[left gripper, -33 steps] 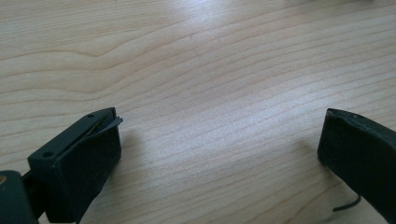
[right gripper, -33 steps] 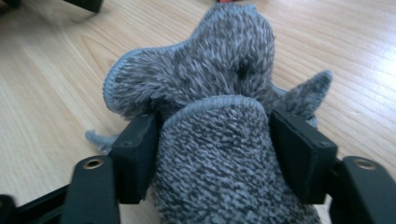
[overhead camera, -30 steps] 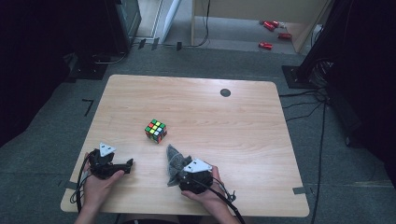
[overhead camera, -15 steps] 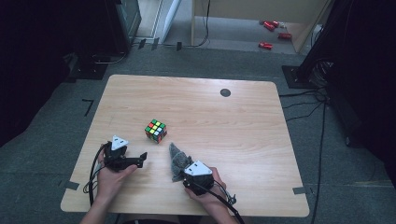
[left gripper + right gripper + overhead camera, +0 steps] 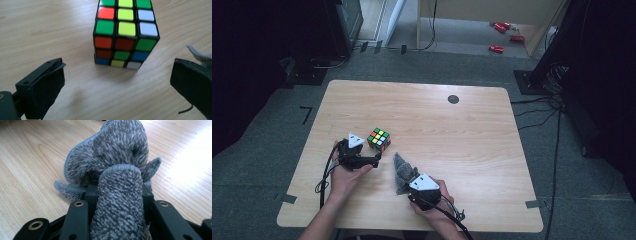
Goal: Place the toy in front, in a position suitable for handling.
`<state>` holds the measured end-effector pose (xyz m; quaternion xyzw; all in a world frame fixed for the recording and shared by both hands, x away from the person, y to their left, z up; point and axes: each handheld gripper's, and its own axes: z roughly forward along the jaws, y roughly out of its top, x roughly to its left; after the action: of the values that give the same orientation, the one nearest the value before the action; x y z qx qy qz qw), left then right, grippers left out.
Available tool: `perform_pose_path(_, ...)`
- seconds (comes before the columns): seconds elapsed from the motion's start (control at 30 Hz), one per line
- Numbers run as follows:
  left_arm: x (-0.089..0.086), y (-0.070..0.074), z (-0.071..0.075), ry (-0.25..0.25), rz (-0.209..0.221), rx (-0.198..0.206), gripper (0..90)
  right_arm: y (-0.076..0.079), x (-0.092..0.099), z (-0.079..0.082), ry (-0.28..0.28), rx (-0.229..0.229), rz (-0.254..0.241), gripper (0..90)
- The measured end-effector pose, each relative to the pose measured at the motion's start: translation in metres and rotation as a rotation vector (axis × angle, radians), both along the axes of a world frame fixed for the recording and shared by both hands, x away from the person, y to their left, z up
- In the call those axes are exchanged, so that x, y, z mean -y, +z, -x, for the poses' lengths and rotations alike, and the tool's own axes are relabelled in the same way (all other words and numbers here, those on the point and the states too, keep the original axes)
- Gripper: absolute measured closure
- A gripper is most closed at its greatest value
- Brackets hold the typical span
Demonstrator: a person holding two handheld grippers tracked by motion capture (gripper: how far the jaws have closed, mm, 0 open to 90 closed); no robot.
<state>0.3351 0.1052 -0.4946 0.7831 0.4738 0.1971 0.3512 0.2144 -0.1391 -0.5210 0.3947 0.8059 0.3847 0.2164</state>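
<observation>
Nearest the tabletop's (image 5: 492,150) front edge, right of its middle, the right gripper (image 5: 409,176) lies low in the person's hand, its grey three-cornered plate on top. Its jaws have just been closing and now pinch a grey cloth (image 5: 402,169). In the right gripper view a thick fold of the cloth (image 5: 117,195) runs back between the black, bolted jaw arms, and the rest bunches up ahead in a soft heap. Its weave is nubby and looped like terry, with a ribbed hem curling along the edges.

A little farther in and to the left, the left gripper (image 5: 373,161) points toward the right edge, black cable trailing back off the front edge. Its jaws stand wide with nothing between them; in the left gripper view the two blocky black pads (image 5: 45,87) frame bare wood.

Just beyond it sits a puzzle cube (image 5: 378,139), left of the tabletop's middle and apart from both jaws. It is a sharp-cornered block of glossy tiles in black grid lines (image 5: 126,32): green, yellow, white, orange, red and blue, scrambled.

The tabletop is pale wood-grain laminate with rounded corners. A small dark round cap (image 5: 453,99) is set near the far edge.
</observation>
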Motion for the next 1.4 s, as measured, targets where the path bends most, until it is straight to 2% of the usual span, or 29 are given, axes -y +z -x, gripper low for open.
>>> perform_pose_path(0.43,0.020,-0.015,-0.027,0.016,-0.075,-0.050,0.6,0.000,0.000,0.000,0.004,0.010,-0.005,62.5)
perform_pose_path(0.53,0.025,-0.016,-0.029,0.036,-0.105,-0.033,8.0,0.000,0.000,0.000,0.004,0.011,-0.005,62.1)
perform_pose_path(0.6,0.028,-0.017,-0.032,0.051,-0.120,-0.033,9.7,0.000,0.000,0.000,0.004,0.010,-0.006,62.2)
perform_pose_path(0.63,0.029,-0.018,-0.032,0.054,-0.118,-0.032,13.5,0.000,0.001,0.000,0.004,0.006,-0.010,62.3)
perform_pose_path(0.77,0.031,-0.020,-0.033,0.036,-0.094,-0.022,15.3,0.000,0.001,0.000,0.003,0.004,-0.010,62.4)
perform_pose_path(0.8,0.031,-0.020,-0.033,0.032,-0.090,-0.018,20.8,0.000,0.000,0.000,0.002,0.006,-0.010,62.4)
perform_pose_path(0.83,0.031,-0.020,-0.033,0.027,-0.085,-0.009,20.8,0.000,0.000,0.000,0.002,0.006,-0.010,62.4)
perform_pose_path(0.9,0.032,-0.019,-0.033,0.025,-0.080,0.000,31.1,0.000,0.000,0.000,0.002,0.008,-0.010,62.4)
perform_pose_path(0.93,0.032,-0.019,-0.033,0.023,-0.080,0.001,33.3,0.000,0.001,0.000,0.001,0.004,-0.013,62.4)
perform_pose_path(1.07,0.031,-0.018,-0.030,0.012,-0.087,0.006,33.6,0.000,0.002,0.000,0.002,0.002,-0.022,62.5)
perform_pose_path(1.27,0.026,-0.009,-0.016,0.001,-0.004,0.034,34.2,0.004,0.008,0.000,0.009,-0.002,-0.065,63.2)
perform_pose_path(1.33,0.026,-0.003,-0.010,-0.011,0.027,0.049,34.2,0.005,0.009,-0.001,0.009,-0.005,-0.074,63.3)
perform_pose_path(1.4,0.027,0.002,-0.002,-0.044,0.039,0.053,34.2,0.006,0.013,-0.003,0.002,-0.010,-0.087,63.3)
